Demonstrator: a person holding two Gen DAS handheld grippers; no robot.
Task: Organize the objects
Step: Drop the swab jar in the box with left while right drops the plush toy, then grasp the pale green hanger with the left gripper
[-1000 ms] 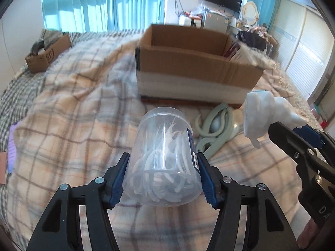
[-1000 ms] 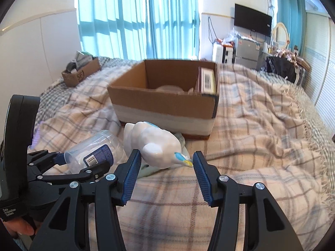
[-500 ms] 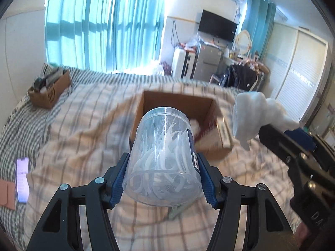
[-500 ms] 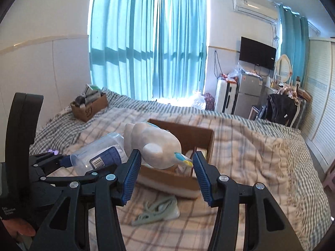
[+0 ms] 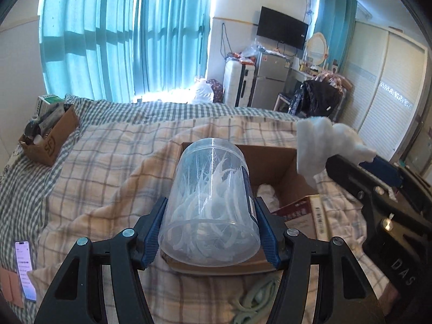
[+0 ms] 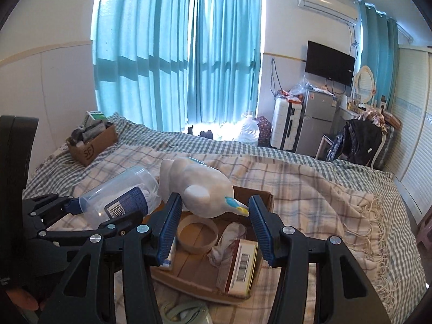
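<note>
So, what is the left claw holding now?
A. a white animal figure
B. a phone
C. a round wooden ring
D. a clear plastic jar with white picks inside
D: in the left wrist view the left claw grips the clear plastic jar between its blue pads, above the cardboard box; the white animal figure is in the right claw.

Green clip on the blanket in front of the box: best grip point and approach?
Take the green clip from above, fingers across its narrow looped body. It lies flat on the blanket just short of the box, so a side approach finds no edge. Both grippers are full; one must unload first.
</note>
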